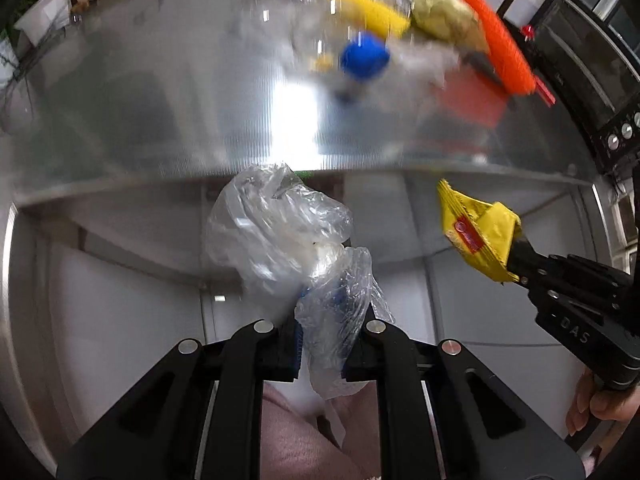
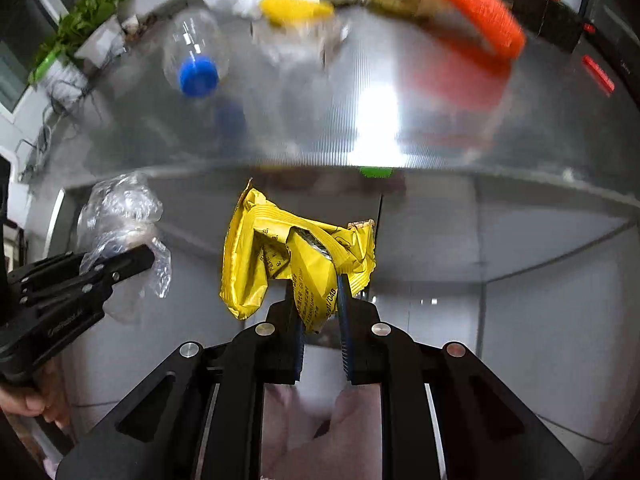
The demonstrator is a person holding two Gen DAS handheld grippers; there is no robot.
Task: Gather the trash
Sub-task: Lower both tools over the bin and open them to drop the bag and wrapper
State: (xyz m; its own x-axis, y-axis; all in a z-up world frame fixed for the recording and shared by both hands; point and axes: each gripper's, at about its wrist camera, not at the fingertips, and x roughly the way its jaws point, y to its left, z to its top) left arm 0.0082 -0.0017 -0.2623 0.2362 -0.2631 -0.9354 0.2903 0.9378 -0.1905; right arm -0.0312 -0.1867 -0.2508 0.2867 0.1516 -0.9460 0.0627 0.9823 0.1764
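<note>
Both pieces of trash are already off the surface and held in front of its near edge, so the coming move turns on where each load hangs from its jaws. The left gripper has its jaws pinching a crumpled clear plastic bag; the bag balloons up and to the far left of the jaws, with a loose tail hanging down between them. The right gripper has its jaws pinching a yellow snack wrapper by a folded middle section; its long axis runs left to right across the jaws, with a larger flap drooping on the left. From the left wrist view the wrapper sits well to the right of the bag, so the 2 loads are apart and not tangled.

No bin shows in either view, so I cannot tell which hand is nearer the drop point. Below the edge is a pale cabinet front with open room for lowering. On the far part of the surface lie more items: a clear bottle with a blue cap, an orange brush, a yellow piece and crumpled wrappers. These look like the remaining pickups, and the bottle lies nearer the left hand.
</note>
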